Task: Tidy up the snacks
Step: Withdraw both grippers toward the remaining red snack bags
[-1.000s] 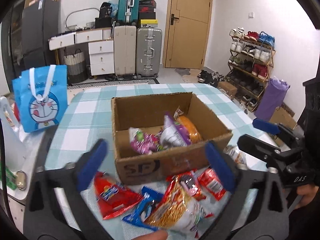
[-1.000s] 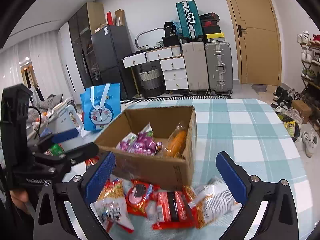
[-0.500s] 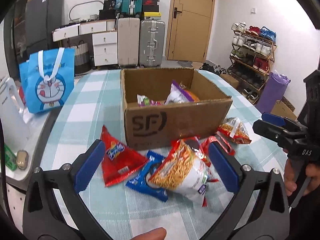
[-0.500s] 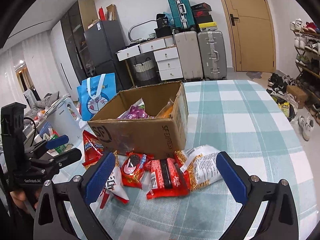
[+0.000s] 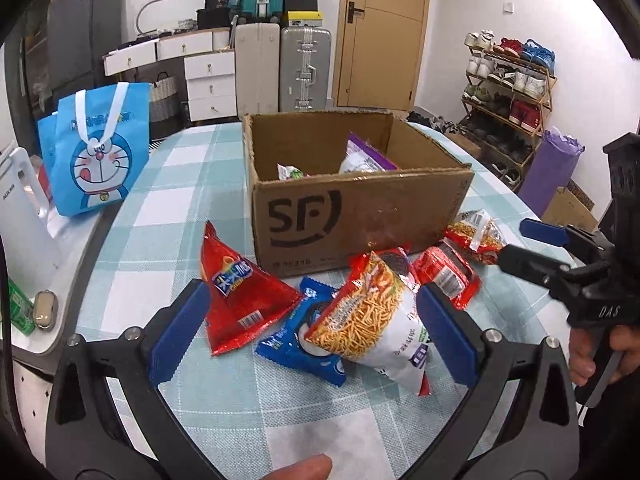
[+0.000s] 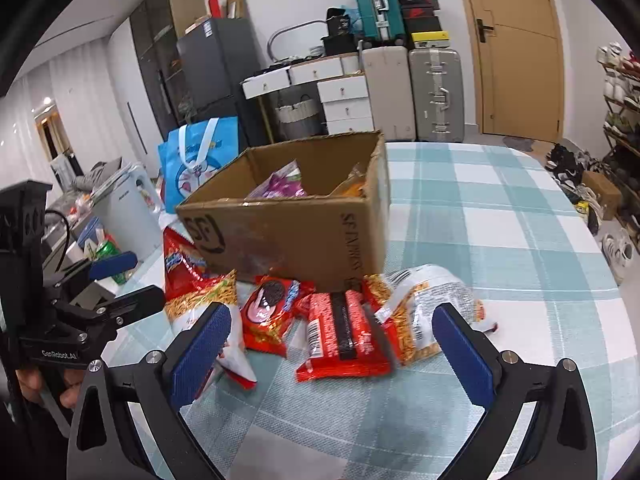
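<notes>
Here the snacks lie in a loose heap on the counter [image 5: 168, 216], just in front of the cardboard box [image 5: 360, 216]. Nearest my left tool [image 5: 312, 332] I see a puffy, crinkled noodle-snack bag [image 5: 372, 320], clear at the front and showing thin golden strands, resting on a flat blue cookie packet [image 5: 296, 344]. Beside it sits a glossy red triangular pouch [image 5: 240, 292]. From my right tool [image 6: 332, 344] I see a flat red wafer pack [image 6: 344, 336] with a dark stripe, a red cookie packet [image 6: 272, 308] and a second, silvery noodle bag [image 6: 424, 312], all touching or overlapping.

The box is plain brown corrugated board, open-topped, printed with a black logo; a purple packet [image 5: 364, 156] pokes up inside.

Both tools stand with their blue textured pads wide apart, holding nothing. The counter wears a woven cloth of pale teal and white checks. A blue cartoon tote bag [image 5: 96, 156] stands off to the left.
</notes>
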A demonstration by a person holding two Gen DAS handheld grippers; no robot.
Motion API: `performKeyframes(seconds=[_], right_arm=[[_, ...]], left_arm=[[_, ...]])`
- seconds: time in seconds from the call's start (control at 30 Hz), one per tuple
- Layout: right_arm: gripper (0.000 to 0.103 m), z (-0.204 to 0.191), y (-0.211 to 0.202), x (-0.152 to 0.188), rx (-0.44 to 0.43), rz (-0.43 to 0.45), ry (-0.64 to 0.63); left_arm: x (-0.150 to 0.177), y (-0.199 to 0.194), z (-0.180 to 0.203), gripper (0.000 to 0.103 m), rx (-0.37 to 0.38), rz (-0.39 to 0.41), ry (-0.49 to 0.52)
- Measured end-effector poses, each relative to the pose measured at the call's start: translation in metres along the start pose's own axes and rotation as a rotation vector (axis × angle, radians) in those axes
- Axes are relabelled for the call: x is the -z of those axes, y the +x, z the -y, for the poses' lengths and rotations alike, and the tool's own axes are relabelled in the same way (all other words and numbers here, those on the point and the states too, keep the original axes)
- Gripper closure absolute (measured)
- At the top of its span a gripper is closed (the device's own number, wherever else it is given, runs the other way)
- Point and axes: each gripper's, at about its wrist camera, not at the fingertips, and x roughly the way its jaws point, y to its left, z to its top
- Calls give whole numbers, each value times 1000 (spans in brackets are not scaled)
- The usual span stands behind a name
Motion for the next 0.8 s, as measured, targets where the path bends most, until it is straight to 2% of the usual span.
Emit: performKeyframes(seconds=[0.3,0.4,0.47,0.5,0.8], right_arm=[[2,-7,14,7,-65,-33,-11],[8,-9,18,9,-71,-48,-32],[21,-11,24,11,-83,-74,-40],[23,-11,26,11,-81,-83,-41],[28,-3,51,17,-33,-149,-34]], left_arm=[[3,4,11,0,-7,-10,56],[2,4,10,0,-2,-11,58],[1,4,10,0,-3,-13,57],[2,3,9,1,-2,-13,56],[3,6,6,1,19,-27,51]])
